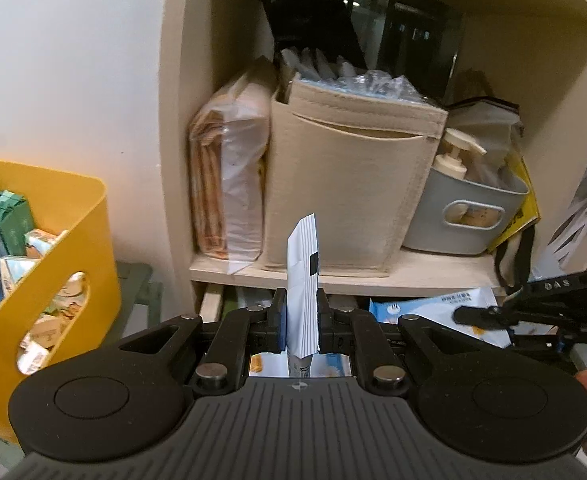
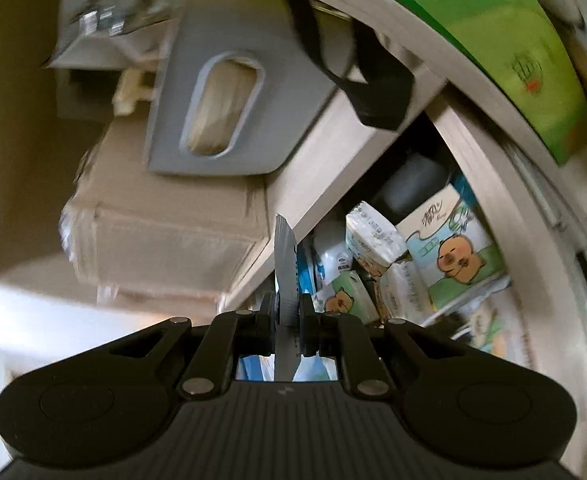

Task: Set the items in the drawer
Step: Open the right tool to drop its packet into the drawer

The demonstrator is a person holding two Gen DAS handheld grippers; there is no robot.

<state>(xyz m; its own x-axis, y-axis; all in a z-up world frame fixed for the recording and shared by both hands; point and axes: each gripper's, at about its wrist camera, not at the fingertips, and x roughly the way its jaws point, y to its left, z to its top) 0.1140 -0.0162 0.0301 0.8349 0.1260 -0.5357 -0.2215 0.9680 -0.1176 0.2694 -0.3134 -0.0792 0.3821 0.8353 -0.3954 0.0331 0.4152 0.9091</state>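
Observation:
In the left wrist view my left gripper [image 1: 302, 320] is shut on a white tube [image 1: 303, 264] that stands upright, flat ribbed end up. Below the shelf board, the open drawer [image 1: 210, 303] holds blue and white packs [image 1: 433, 306]. My right gripper [image 1: 478, 315] reaches over the drawer from the right. The right wrist view is rolled and blurred. There my right gripper [image 2: 286, 320] is shut on a thin grey packet [image 2: 284, 264] with a serrated edge. Beyond it the drawer [image 2: 549, 264] is full of tissue packs [image 2: 453, 248] printed with a cartoon bear.
Above the drawer a shelf holds a beige felt box [image 1: 345, 184], a grey basket [image 1: 465, 216] with a pump bottle [image 1: 451, 156], and a wrapped bundle [image 1: 229, 184]. A yellow bin [image 1: 57, 264] of packets stands at the left. A green box [image 2: 509, 40] lies beside the drawer.

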